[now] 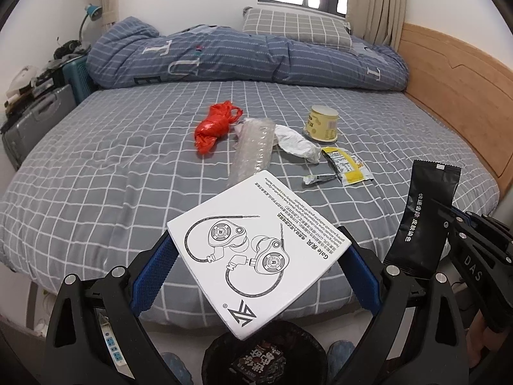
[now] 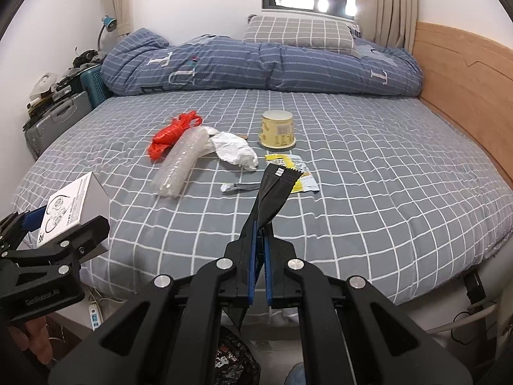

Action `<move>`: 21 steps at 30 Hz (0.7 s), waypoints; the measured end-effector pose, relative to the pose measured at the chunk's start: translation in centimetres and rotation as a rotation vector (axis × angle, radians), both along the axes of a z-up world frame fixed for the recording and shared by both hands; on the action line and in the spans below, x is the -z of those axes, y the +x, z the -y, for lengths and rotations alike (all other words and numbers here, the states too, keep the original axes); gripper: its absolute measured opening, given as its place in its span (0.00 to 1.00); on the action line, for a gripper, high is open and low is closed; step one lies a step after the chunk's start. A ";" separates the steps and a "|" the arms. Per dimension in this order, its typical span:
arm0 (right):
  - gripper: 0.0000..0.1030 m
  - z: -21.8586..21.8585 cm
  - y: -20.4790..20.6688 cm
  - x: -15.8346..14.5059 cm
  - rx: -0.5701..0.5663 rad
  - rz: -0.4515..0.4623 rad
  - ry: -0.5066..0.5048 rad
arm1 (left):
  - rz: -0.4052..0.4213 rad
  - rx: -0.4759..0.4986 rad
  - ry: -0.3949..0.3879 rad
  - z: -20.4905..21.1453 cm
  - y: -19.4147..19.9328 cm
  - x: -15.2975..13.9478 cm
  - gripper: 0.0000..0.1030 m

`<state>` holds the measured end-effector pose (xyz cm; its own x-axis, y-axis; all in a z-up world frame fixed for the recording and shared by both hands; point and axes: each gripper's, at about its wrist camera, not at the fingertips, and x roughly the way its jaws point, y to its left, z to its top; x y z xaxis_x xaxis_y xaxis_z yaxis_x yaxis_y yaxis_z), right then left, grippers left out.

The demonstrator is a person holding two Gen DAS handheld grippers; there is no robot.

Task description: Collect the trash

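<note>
Roughly midway: left gripper (image 1: 259, 253) clamps the white box (image 1: 256, 250) and right gripper (image 2: 261, 227) pinches the black sachet (image 2: 272, 192) above the bin (image 1: 266, 356), with six scraps beyond it on the bed (image 1: 96, 192).

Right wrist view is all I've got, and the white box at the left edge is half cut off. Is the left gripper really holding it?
Observer: Yes. The left gripper is clamped on the white box, one blue pad on each side.
Operator: What's below it?
Observer: A black-lined bin, directly under the box's lower corner.
Operator: And my black packet, from that side?
Observer: The black packet stands upright out of the right gripper, with white lettering down its face.
</note>
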<state>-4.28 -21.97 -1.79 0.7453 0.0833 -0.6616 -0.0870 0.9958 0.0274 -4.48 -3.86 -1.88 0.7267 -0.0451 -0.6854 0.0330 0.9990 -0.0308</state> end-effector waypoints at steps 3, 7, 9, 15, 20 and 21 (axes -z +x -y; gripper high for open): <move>0.04 -0.6 -0.6 -0.1 -0.008 -0.001 -0.001 | -0.005 -0.009 -0.008 -0.5 -0.8 0.2 0.91; 0.04 -1.4 -1.5 0.1 -0.022 -0.008 0.002 | -0.017 -0.011 -0.007 -0.8 -1.8 0.6 0.91; 0.04 -1.7 -2.0 0.3 -0.028 -0.013 0.004 | -0.023 -0.014 -0.007 -1.0 -2.3 0.9 0.91; 0.04 -2.5 -3.4 0.9 -0.043 -0.034 0.005 | -0.049 -0.025 -0.009 -1.7 -3.8 2.0 0.91; 0.04 -3.0 -4.4 1.4 -0.053 -0.048 0.003 | -0.060 -0.029 -0.001 -1.9 -4.8 2.7 0.91; 0.04 -3.0 -4.6 1.5 -0.054 -0.051 0.002 | -0.066 -0.029 0.000 -2.0 -5.1 2.9 0.91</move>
<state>-8.83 -18.94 -3.27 0.7050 0.1239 -0.6984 -0.1388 0.9897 0.0355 -9.55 -1.90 -4.83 0.6806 -0.0247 -0.7323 0.0021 0.9995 -0.0318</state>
